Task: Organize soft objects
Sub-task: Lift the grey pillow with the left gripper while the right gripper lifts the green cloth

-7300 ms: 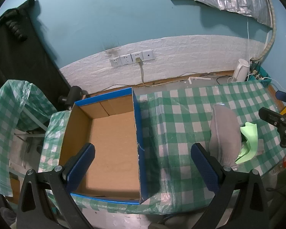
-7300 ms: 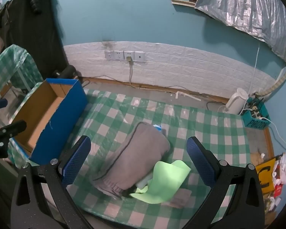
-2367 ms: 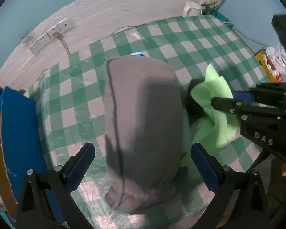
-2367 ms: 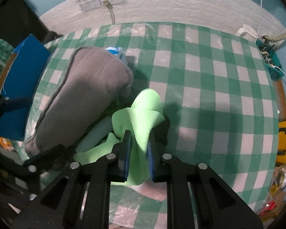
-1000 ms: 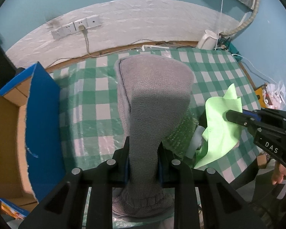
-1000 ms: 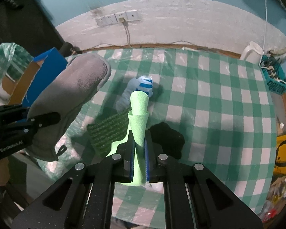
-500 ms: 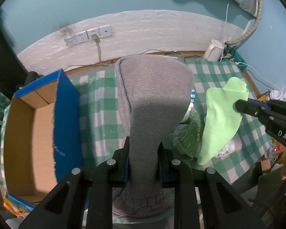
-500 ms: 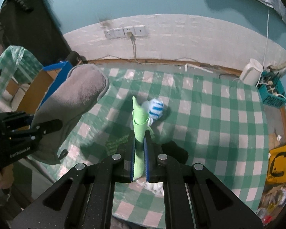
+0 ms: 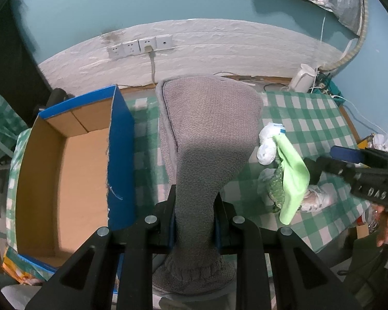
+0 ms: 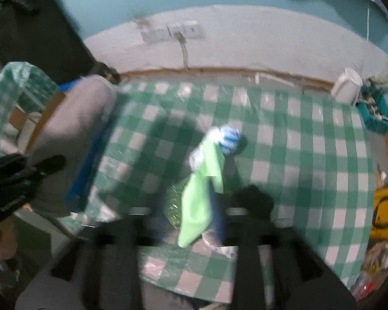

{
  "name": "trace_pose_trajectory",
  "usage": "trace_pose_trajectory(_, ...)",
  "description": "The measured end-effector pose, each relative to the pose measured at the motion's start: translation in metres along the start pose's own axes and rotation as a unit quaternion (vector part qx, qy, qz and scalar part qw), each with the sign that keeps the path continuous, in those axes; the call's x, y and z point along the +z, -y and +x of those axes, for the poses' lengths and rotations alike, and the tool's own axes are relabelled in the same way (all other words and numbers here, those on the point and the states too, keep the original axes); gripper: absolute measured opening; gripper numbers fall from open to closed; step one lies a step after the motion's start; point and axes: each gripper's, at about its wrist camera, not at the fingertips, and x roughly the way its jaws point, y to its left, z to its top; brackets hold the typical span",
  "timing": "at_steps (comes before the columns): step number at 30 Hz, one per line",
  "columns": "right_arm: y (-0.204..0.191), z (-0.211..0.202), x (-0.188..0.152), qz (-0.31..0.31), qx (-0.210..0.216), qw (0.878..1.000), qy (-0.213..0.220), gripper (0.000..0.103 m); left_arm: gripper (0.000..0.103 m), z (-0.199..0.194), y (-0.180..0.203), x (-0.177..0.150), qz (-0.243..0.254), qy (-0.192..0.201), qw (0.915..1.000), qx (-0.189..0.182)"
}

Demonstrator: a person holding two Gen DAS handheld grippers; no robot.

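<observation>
Left hand-held gripper (image 9: 194, 206) pinches a nubby grey cushion (image 9: 207, 134).

Box (image 9: 64, 170) left on table (image 9: 310, 118), cushion (image 9: 207, 134) beside it, cloth (image 9: 293, 178) right

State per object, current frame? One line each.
left gripper: shut on grey pillow
grey pillow: lifted, beside the box
right gripper: shut on green cloth
green cloth: hanging, lifted
cardboard box: open, nothing visible inside
white-blue bundle: on the table
</observation>
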Motion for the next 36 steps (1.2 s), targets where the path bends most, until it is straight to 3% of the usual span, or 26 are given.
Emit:
trace_pose_trajectory(1, 0.000, 0.004, -0.002, 0.002, -0.009, 1.000, -0.002, 0.060, 0.022, 0.001, -0.001, 0.000, -0.002, -0.001, 1.0000, 0.000)
trace_pose_trajectory(8, 0.014, 0.043, -0.009, 0.031, -0.034, 0.998, -0.047, 0.060, 0.022, 0.006, -0.002, 0.001, -0.005, -0.006, 1.0000, -0.006)
trace_pose_trajectory(22, 0.011, 0.091, -0.019, -0.003, -0.054, 0.994, -0.098, 0.059, 0.022, 0.015, -0.006, 0.000, -0.003, -0.018, 0.9997, -0.015)
trace_pose_trajectory(26, 0.008, 0.096, -0.020, -0.014, -0.039, 0.994, -0.105, 0.042, 0.022, 0.015, -0.006, 0.000, -0.006, -0.019, 0.9997, -0.014)
trace_pose_trajectory(30, 0.004, 0.096, -0.019, -0.033, -0.042, 0.993, -0.101, 0.013, 0.022, 0.015, -0.006, 0.000, -0.007, -0.019, 0.9997, -0.014)
trace_pose_trajectory(36, 0.004, 0.082, -0.017, -0.035, -0.038, 0.995, -0.083, 0.008, 0.022, 0.014, -0.006, 0.000, -0.008, -0.018, 0.9997, -0.014)
